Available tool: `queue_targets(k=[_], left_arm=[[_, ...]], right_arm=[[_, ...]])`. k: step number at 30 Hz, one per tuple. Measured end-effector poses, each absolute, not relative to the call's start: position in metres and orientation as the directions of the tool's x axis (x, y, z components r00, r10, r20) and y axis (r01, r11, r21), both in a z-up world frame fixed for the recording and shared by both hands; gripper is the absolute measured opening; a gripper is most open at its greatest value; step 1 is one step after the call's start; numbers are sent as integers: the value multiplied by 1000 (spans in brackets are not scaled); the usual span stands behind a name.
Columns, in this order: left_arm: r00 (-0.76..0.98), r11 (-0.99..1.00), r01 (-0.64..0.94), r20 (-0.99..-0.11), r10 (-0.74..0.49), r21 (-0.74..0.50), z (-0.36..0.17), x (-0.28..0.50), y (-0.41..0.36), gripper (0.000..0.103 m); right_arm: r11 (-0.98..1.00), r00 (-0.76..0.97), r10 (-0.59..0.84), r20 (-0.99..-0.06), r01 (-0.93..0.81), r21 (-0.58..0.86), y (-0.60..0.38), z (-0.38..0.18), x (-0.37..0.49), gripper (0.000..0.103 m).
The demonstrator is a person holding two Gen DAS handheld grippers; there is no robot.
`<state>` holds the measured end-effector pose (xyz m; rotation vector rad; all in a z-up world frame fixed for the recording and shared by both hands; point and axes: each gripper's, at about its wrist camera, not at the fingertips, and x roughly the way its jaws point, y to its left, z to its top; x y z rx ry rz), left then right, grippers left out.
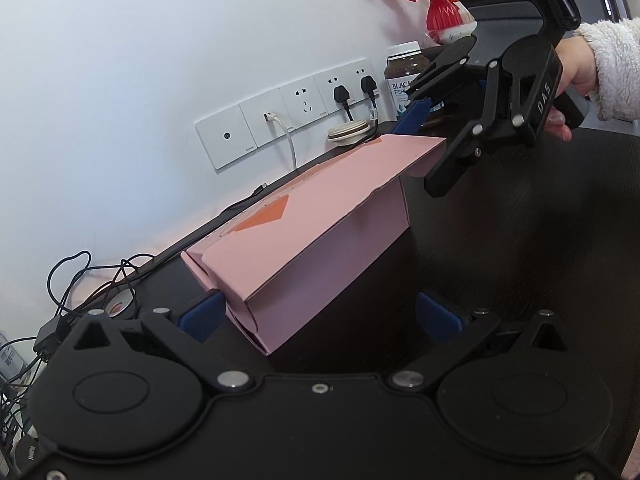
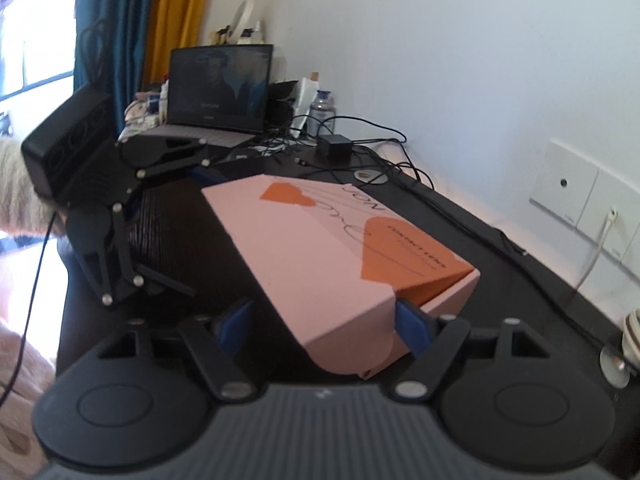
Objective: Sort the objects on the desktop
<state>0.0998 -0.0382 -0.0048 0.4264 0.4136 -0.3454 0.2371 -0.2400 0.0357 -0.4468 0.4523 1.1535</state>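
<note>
A long pink cardboard box [image 1: 316,216], matt with orange heart shapes printed on its lid, sits tilted over the dark worktop [image 1: 520,240], one end towards each gripper. Its lid flap stands partly raised, showing a crisp folded edge.

The left gripper [image 1: 320,312], black plastic with blue pads, has its jaws spread; the near corner of the box lies between them, against the left pad, while the right pad stands clear of it. The right gripper [image 2: 324,320] likewise has its jaws apart around the other end of the box: one blue pad sits at the folded corner and seems to touch it, the other is off the cardboard. A hand [image 1: 576,72] in a fluffy white sleeve [image 1: 616,64] holds that gripper's handle.

Behind the box, along the white wall, are a row of white wall sockets [image 1: 288,116] with black plugs, a brown jar [image 1: 404,76], a ribbed red vase [image 1: 442,8] of orange flowers, and a round pale lid [image 1: 348,132]. Farther along the worktop lie tangled black cables [image 2: 360,140], a small black adapter [image 2: 335,146] and an open laptop [image 2: 220,88].
</note>
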Motion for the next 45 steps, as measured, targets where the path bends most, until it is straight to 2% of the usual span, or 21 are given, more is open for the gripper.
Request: queue_targets(k=[4, 18, 32, 45], left_arm=[[863, 859, 403, -445, -240, 318, -4, 99, -36, 103], [870, 862, 393, -432, -237, 319, -6, 95, -36, 103], [862, 869, 402, -439, -254, 287, -6, 97, -32, 103], [864, 879, 390, -439, -247, 274, -5, 99, -31, 103]], right_arm=[[354, 351, 761, -546, -929, -103, -244, 40, 232, 76], [272, 379, 708, -596, -925, -265, -237, 41, 223, 74], [328, 387, 680, -623, -920, -213, -224, 44, 225, 73], [458, 390, 655, -647, -886, -71, -216, 49, 229, 73]])
